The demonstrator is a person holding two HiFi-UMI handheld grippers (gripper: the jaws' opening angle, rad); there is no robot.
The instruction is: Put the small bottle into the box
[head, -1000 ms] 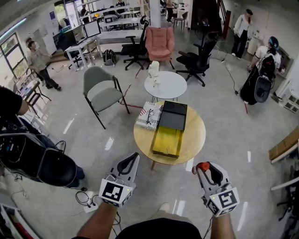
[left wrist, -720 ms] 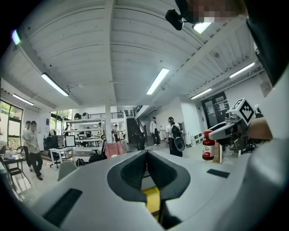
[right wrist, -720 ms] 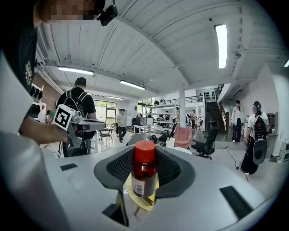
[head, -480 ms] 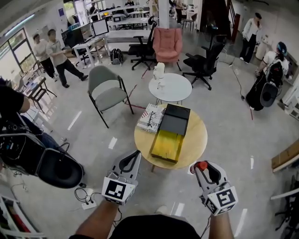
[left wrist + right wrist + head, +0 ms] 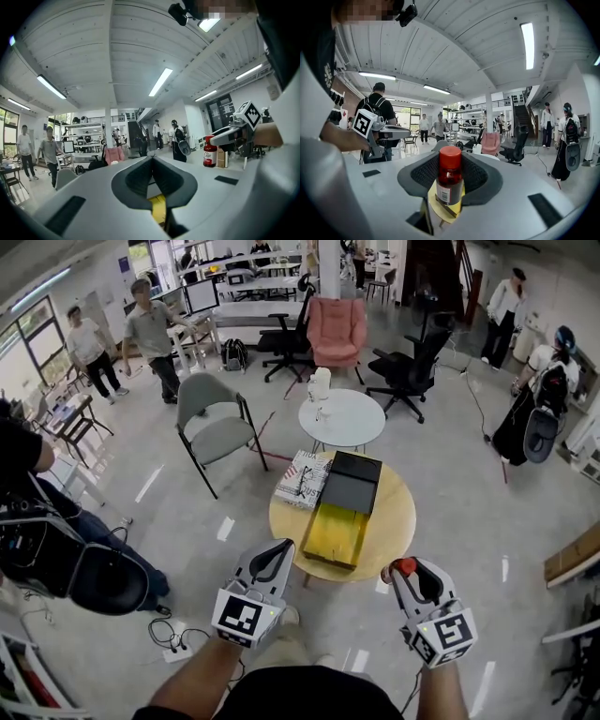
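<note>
An open box lies on the round wooden table (image 5: pixel 389 521): a yellow-lined tray (image 5: pixel 335 531) with a black lid (image 5: pixel 349 479) behind it. My right gripper (image 5: pixel 403 570) is shut on the small red-capped bottle (image 5: pixel 450 180), held upright just off the table's near right edge; its red cap (image 5: pixel 405 566) shows in the head view. My left gripper (image 5: pixel 279 551) is shut with nothing in it, its tips over the table's near left edge. In the left gripper view the jaws (image 5: pixel 152 164) meet and the bottle (image 5: pixel 210 152) shows at the right.
A patterned magazine (image 5: pixel 302 476) lies left of the box lid. Behind stand a small white round table (image 5: pixel 341 416), a grey chair (image 5: pixel 214 427), a pink armchair (image 5: pixel 337 329) and a black office chair (image 5: pixel 408 362). A black bag (image 5: pixel 103 577) and floor cables (image 5: pixel 178 638) lie left. People walk far off.
Both grippers have come forward to the table's near edge, the bottle still held in the right one. People at the far left have walked to the right.
</note>
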